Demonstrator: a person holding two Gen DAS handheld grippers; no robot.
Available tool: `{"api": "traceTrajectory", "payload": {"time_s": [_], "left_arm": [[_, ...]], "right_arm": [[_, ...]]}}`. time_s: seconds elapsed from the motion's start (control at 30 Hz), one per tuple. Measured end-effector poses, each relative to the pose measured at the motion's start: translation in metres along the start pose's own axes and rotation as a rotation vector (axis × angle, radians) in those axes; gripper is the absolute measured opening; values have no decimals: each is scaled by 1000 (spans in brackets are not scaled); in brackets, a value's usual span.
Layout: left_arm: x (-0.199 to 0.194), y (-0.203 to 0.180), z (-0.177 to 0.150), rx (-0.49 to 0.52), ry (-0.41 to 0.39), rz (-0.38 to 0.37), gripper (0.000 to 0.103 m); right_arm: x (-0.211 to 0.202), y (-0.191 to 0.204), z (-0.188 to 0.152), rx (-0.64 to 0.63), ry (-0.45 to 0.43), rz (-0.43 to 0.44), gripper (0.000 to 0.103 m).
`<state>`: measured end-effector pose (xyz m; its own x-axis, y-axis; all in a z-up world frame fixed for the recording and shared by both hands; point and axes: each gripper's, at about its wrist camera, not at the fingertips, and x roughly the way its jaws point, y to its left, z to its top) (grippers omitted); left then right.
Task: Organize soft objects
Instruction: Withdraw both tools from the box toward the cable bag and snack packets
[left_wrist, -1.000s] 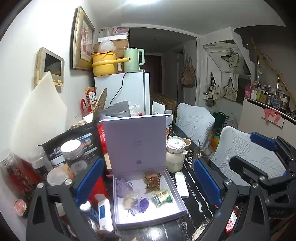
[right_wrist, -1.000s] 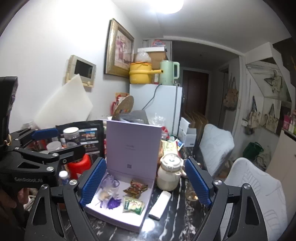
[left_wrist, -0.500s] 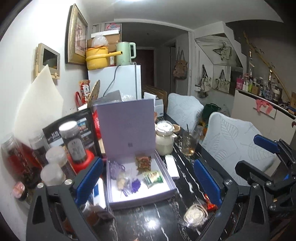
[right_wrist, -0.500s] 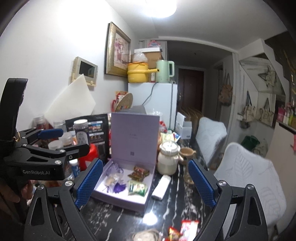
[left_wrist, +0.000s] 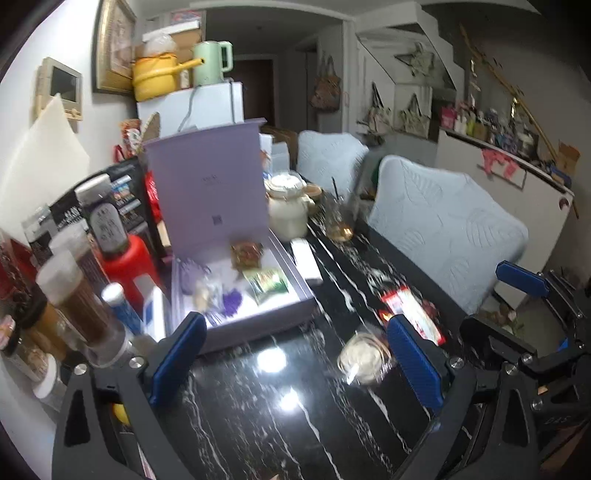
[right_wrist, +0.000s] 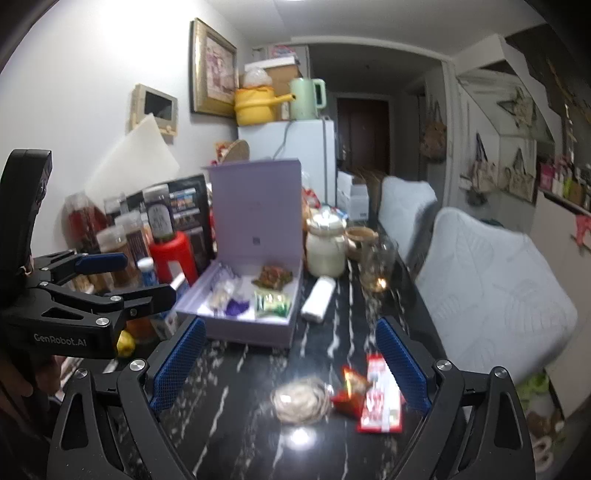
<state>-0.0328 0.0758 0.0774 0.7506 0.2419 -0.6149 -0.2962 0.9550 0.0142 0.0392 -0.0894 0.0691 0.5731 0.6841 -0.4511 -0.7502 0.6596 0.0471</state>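
An open lilac box (left_wrist: 258, 325) (right_wrist: 240, 332) stands on the black marble table, lid upright. Inside lie a green packet (left_wrist: 267, 282) (right_wrist: 273, 302), a brown packet (left_wrist: 245, 253) and a purple pouch (left_wrist: 231, 306). Nearer me on the table lie a round pale bundle (left_wrist: 364, 356) (right_wrist: 301, 397), a small red snack packet (right_wrist: 351, 384) and a red-and-white packet (left_wrist: 413, 312) (right_wrist: 380, 395). My left gripper (left_wrist: 295, 354) hangs open before the box. My right gripper (right_wrist: 288, 365) is open above the bundle, touching nothing.
Jars and bottles (left_wrist: 74, 295) and a red container (left_wrist: 125, 254) crowd the table's left side. Right of the box are a cream ceramic jar (left_wrist: 288, 210), a glass (left_wrist: 338, 221) and a white bar (left_wrist: 304, 258). Pale padded chairs (left_wrist: 443, 229) line the right edge.
Both grippers have sunk and tipped downward. The bare front of the table and the loose packets on it have come into view. Both stay open.
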Motion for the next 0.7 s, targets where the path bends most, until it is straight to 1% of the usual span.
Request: {"api": "traceTrajectory", "payload": {"time_s": [0.1, 0.27, 0.33, 0.43, 0.57, 0.7], "left_arm": [[7, -9, -10, 18, 22, -25, 100], [16, -21, -21, 25, 34, -83, 100], [21, -27, -24, 37, 42, -88, 100], [29, -37, -30, 67, 61, -111, 100], [46, -45, -36, 64, 105, -172, 100], [63, -52, -41, 66, 138, -199, 100]], "right_arm": [[-3, -4, -17, 23, 21, -19, 94], [-4, -11, -41, 60, 62, -45, 94], [-5, -14, -49, 71, 72, -52, 94], [-8, -21, -60, 95, 77, -65, 94], [-9, -30, -70, 113, 91, -86, 94], [-7, -43, -80, 144, 110, -89, 94]]}}
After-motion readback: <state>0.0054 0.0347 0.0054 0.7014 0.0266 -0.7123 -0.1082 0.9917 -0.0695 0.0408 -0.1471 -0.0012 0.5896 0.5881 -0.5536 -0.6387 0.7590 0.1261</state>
